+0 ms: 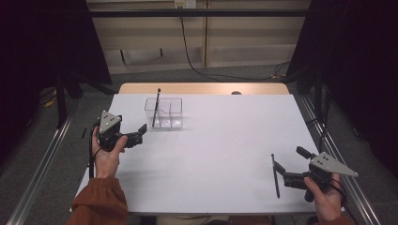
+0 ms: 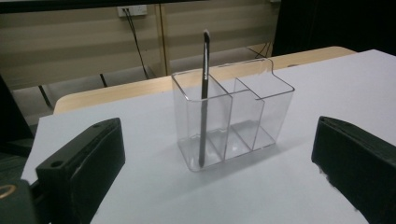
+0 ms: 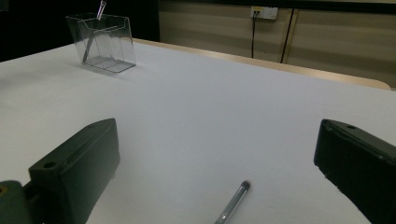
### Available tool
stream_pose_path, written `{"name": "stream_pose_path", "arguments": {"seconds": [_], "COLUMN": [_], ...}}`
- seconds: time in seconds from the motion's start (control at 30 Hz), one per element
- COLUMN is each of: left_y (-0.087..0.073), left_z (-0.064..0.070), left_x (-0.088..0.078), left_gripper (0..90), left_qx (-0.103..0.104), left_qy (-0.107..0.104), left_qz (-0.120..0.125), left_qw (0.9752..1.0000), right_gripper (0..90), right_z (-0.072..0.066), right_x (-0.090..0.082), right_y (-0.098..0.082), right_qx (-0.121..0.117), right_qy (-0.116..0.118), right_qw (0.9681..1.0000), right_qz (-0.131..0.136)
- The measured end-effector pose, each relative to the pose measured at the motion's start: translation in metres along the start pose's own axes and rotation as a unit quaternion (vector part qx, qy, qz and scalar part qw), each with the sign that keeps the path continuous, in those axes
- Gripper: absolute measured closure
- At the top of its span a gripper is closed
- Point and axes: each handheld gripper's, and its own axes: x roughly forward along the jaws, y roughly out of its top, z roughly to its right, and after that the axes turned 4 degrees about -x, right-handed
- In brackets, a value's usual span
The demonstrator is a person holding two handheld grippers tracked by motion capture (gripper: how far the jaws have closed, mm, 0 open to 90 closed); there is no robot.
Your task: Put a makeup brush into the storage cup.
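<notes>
Left gripper (image 1: 142, 132): hovering with jaws apart, facing the clear organizer (image 1: 164, 112).
Right gripper (image 1: 284, 165): gaping wide, holding nothing, just beside the loose pen (image 1: 275, 176).
Loose pen: lying flat on the white table (image 1: 216, 154).
Standing pen (image 1: 156, 108): leaning upright inside the organizer's left compartment.

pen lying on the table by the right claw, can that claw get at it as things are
Probably yes: the right claw is open, the pen lies flat on the table just beside its jaws, and nothing sits between them.
</notes>
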Motion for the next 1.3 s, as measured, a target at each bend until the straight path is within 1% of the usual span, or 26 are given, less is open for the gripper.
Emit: {"name": "stream_pose_path", "arguments": {"seconds": [0.03, 0.07, 0.1, 0.17, 0.2, 0.27, 0.3, 0.4, 0.5, 0.57, 0.63, 0.77, 0.8, 0.83, 0.97, 1.0, 1.03, 1.07, 1.1, 1.13, 1.17, 1.23, 1.27, 1.3], "left_y": [-0.001, -0.002, -0.004, -0.007, -0.008, -0.011, -0.012, -0.017, -0.021, -0.022, -0.025, -0.030, -0.031, -0.032, -0.038, -0.041, -0.042, -0.043, -0.044, -0.045, -0.046, -0.049, -0.050, -0.051], "left_z": [0.001, 0.002, 0.003, 0.006, 0.007, 0.008, 0.009, 0.011, 0.014, 0.016, 0.018, 0.020, 0.020, 0.020, 0.021, 0.022, 0.022, 0.023, 0.023, 0.023, 0.024, 0.025, 0.026, 0.026], "left_x": [-0.001, -0.003, -0.005, -0.007, -0.008, -0.012, -0.014, -0.019, -0.021, -0.024, -0.027, -0.033, -0.035, -0.037, -0.044, -0.046, -0.048, -0.049, -0.051, -0.053, -0.055, -0.058, -0.059, -0.061], "left_gripper": [2.7, 2.7, 2.7, 2.7, 2.7, 2.8, 2.8, 2.8, 2.9, 2.9, 2.9, 2.8, 2.9, 2.8, 2.7, 2.7, 2.7, 2.7, 2.7, 2.7, 2.7, 2.9, 3.0, 3.0], "left_qx": [0.002, 0.002, 0.003, 0.003, 0.003, -0.001, 0.006, -0.004, -0.003, 0.004, -0.005, -0.008, -0.008, -0.003, -0.008, -0.003, 0.003, 0.000, -0.009, -0.008, -0.006, -0.013, -0.011, -0.005], "left_qy": [0.000, -0.001, -0.005, -0.005, -0.010, -0.007, -0.008, -0.012, -0.019, -0.019, -0.023, -0.023, -0.021, -0.020, -0.022, -0.022, -0.019, -0.018, -0.020, -0.022, -0.018, -0.025, -0.025, -0.022], "left_qz": [-0.001, 0.003, 0.008, 0.007, 0.005, 0.017, 0.015, 0.023, 0.024, 0.025, 0.030, 0.030, 0.028, 0.028, 0.025, 0.024, 0.021, 0.024, 0.027, 0.026, 0.028, 0.026, 0.022, 0.024], "left_qw": [1.0000, 1.0000, 0.9999, 1.0000, 0.9999, 0.9998, 0.9998, 0.9997, 0.9995, 0.9995, 0.9993, 0.9992, 0.9993, 0.9994, 0.9994, 0.9995, 0.9996, 0.9995, 0.9994, 0.9994, 0.9994, 0.9993, 0.9994, 0.9995], "right_gripper": [0.0, 0.0, 0.0, 0.0, 0.0, 0.0, 0.0, 0.0, 0.0, 0.0, 0.0, 0.0, 0.0, 0.0, 0.0, 0.0, 0.0, 0.0, 0.0, 0.0, 0.0, 0.0, 0.0, 0.0], "right_z": [0.000, 0.000, 0.000, 0.000, 0.000, 0.001, 0.000, 0.000, 0.000, 0.000, 0.000, 0.000, 0.000, 0.000, 0.000, -0.001, 0.000, 0.000, 0.000, 0.000, 0.001, 0.001, 0.001, 0.000], "right_x": [0.000, 0.000, 0.000, 0.000, 0.000, 0.000, 0.000, 0.001, 0.001, 0.002, 0.003, 0.005, 0.006, 0.006, 0.006, 0.006, 0.006, 0.006, 0.006, 0.006, 0.006, 0.006, 0.006, 0.007], "right_y": [0.000, 0.000, 0.000, 0.000, 0.000, 0.000, 0.000, 0.000, 0.000, 0.001, 0.001, 0.002, 0.002, 0.002, 0.002, 0.002, 0.002, 0.002, 0.002, 0.002, 0.002, 0.002, 0.002, 0.002], "right_qx": [0.000, 0.000, 0.000, 0.001, 0.001, -0.001, 0.000, 0.000, 0.002, 0.001, -0.001, 0.003, -0.001, -0.001, -0.003, 0.000, -0.002, -0.003, 0.000, 0.002, -0.001, -0.001, -0.002, 0.002], "right_qy": [0.000, 0.000, 0.000, 0.000, 0.000, 0.000, 0.000, 0.000, 0.000, 0.001, 0.004, 0.003, 0.004, 0.004, 0.006, 0.006, 0.006, 0.006, 0.005, 0.005, 0.006, 0.005, 0.006, 0.006], "right_qw": [1.0000, 1.0000, 1.0000, 1.0000, 1.0000, 1.0000, 1.0000, 1.0000, 1.0000, 1.0000, 1.0000, 1.0000, 1.0000, 1.0000, 1.0000, 1.0000, 1.0000, 1.0000, 1.0000, 1.0000, 1.0000, 1.0000, 1.0000, 1.0000], "right_qz": [0.000, 0.000, -0.001, 0.000, -0.001, -0.001, 0.000, 0.000, -0.001, -0.001, -0.002, -0.001, -0.002, -0.002, -0.001, -0.001, -0.001, -0.001, 0.000, -0.001, -0.002, -0.002, -0.002, -0.001]}}
